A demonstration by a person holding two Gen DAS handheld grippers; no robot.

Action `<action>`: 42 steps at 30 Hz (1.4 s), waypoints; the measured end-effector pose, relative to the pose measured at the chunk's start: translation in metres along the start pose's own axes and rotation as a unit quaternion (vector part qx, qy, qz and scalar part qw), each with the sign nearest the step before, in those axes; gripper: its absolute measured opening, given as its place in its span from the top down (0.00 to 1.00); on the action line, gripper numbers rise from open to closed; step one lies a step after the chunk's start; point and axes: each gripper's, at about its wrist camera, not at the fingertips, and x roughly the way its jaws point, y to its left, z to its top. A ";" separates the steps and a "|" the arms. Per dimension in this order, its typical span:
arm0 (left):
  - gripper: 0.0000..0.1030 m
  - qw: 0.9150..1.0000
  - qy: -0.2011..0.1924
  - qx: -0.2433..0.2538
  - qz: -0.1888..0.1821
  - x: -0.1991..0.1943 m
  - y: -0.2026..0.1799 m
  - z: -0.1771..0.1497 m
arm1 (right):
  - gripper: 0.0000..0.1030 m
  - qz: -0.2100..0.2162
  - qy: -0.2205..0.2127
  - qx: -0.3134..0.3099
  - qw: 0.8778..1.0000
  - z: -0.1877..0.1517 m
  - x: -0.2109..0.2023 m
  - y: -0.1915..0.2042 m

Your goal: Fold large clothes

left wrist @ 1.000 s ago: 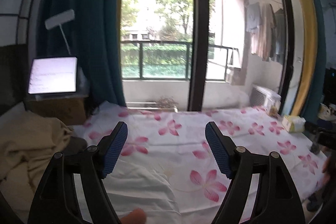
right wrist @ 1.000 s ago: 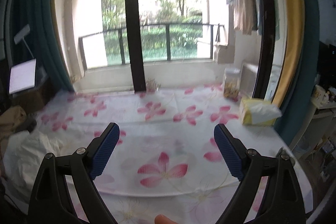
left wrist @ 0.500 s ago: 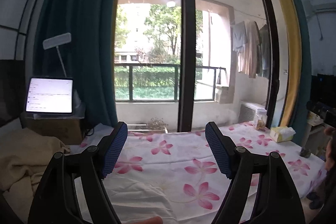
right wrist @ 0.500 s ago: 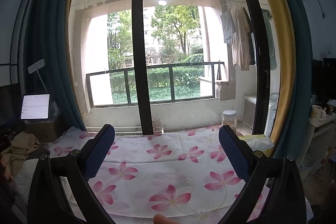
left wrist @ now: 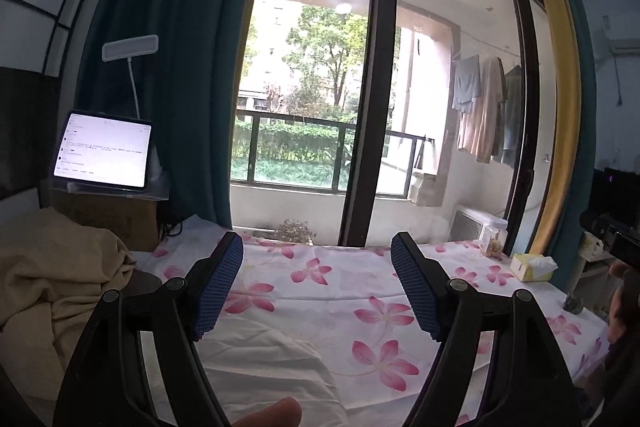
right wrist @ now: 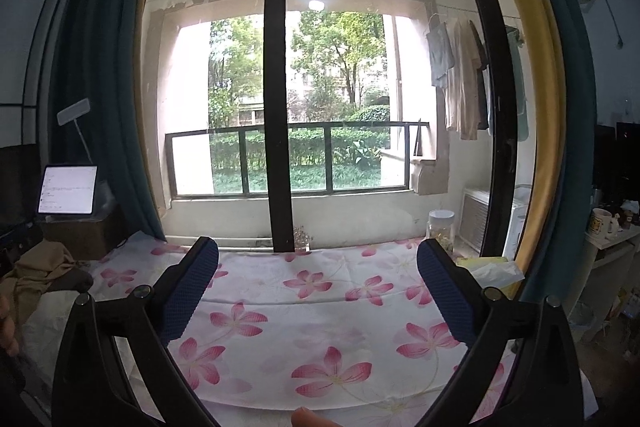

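A white garment (left wrist: pixel 260 359) lies crumpled on the flower-print bed sheet (left wrist: pixel 344 279), low in the left wrist view. A beige garment (left wrist: pixel 44 283) is heaped at the left; it also shows in the right wrist view (right wrist: pixel 40 267). My left gripper (left wrist: pixel 316 287) is open and empty, held above the bed over the white garment. My right gripper (right wrist: pixel 318 287) is open and empty, held above the sheet (right wrist: pixel 320 315), facing the window.
A lit tablet (left wrist: pixel 104 151) stands on a box at the left. A tissue box (left wrist: pixel 534 267) and a jar (right wrist: pixel 440 231) sit at the bed's far right. Sliding glass doors (right wrist: pixel 278 107) and teal curtains (left wrist: pixel 180 67) stand behind the bed.
Both grippers have tilted up and pulled back from the bed, so more of the window shows. Both stay open and empty.
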 end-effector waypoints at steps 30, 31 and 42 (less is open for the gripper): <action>0.23 0.999 0.030 -0.031 -0.031 0.016 0.011 -0.019 | 0.04 0.000 0.045 0.011 0.999 -0.012 0.020 0.000; 0.23 0.999 0.030 -0.030 -0.027 0.016 0.010 -0.020 | 0.04 0.000 0.045 0.011 0.999 -0.013 0.020 0.000; 0.23 0.999 0.030 -0.027 -0.024 0.016 0.009 -0.018 | 0.04 0.000 0.046 0.015 0.999 -0.014 0.021 -0.003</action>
